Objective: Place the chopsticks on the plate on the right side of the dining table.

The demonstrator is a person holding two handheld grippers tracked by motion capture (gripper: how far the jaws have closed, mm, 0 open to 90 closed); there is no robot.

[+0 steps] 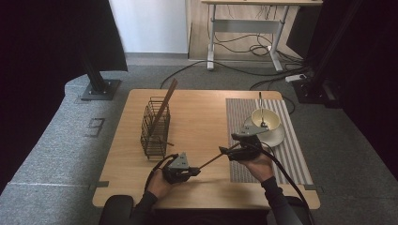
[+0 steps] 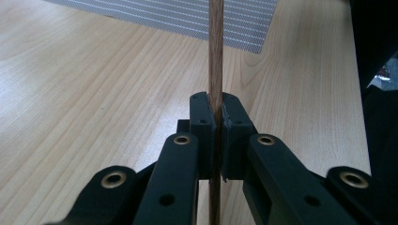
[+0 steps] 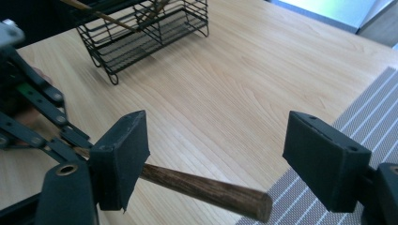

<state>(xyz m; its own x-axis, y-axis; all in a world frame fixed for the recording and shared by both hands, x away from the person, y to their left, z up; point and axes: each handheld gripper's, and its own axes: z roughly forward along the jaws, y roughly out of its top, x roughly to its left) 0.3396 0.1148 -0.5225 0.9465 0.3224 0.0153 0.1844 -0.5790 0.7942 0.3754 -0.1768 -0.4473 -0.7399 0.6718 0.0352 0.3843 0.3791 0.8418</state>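
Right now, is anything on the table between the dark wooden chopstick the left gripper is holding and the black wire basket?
Nothing visible. The left gripper is clamped on the dark wooden chopstick, and only bare wooden table lies between it and the black wire basket. The right gripper stands open around the stick's far end.

Light wooden table (image 1: 202, 122), standing on grey carpet. Carried a black wire basket (image 1: 155, 126) toward its left side and a grey striped mat (image 1: 291, 154) on the right. Bore a white bowl (image 1: 265, 118) on that mat.
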